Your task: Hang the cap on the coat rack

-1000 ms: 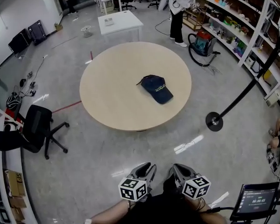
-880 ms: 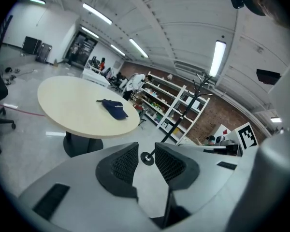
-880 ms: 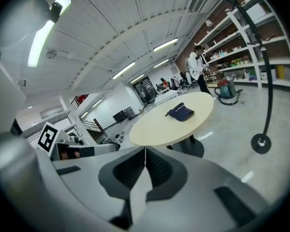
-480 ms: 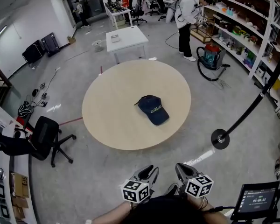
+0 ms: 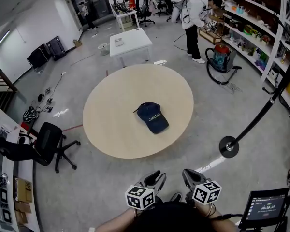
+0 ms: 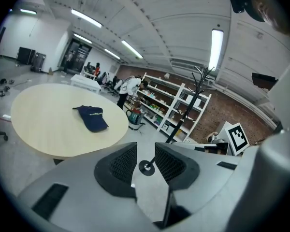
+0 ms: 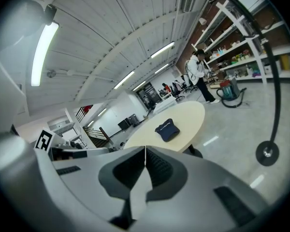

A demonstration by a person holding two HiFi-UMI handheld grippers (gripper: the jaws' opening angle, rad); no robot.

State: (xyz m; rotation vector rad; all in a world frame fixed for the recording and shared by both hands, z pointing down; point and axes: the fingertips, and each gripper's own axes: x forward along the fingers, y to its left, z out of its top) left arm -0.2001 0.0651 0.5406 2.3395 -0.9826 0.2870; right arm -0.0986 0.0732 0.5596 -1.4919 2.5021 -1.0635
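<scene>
Round table: the biggest thing in front of you, bare apart from the cap. You stood well back from its near edge, with open floor between, so nothing on it was within reach.

Coat rack: off the table's right side, disc base on the floor, with the black pole leaning up and away in the head view. It stood apart from the table, so I judge the cap would have to be carried across to it, not just lifted.

Cap: dark blue, crown up, near the table's middle and a little toward the rack side. The brim seemed to face the near edge. Untouched, so I judge the task had not yet started.

Left gripper: held low and close to your body, short of the table's near edge. Its jaws stood apart with nothing between them; only floor and the rack's base showed through the gap. That looked ready for a pinch on the brim.

Right gripper: beside the left one, equally far from the table. Its jaws were pressed together and empty, likely in reserve.
</scene>
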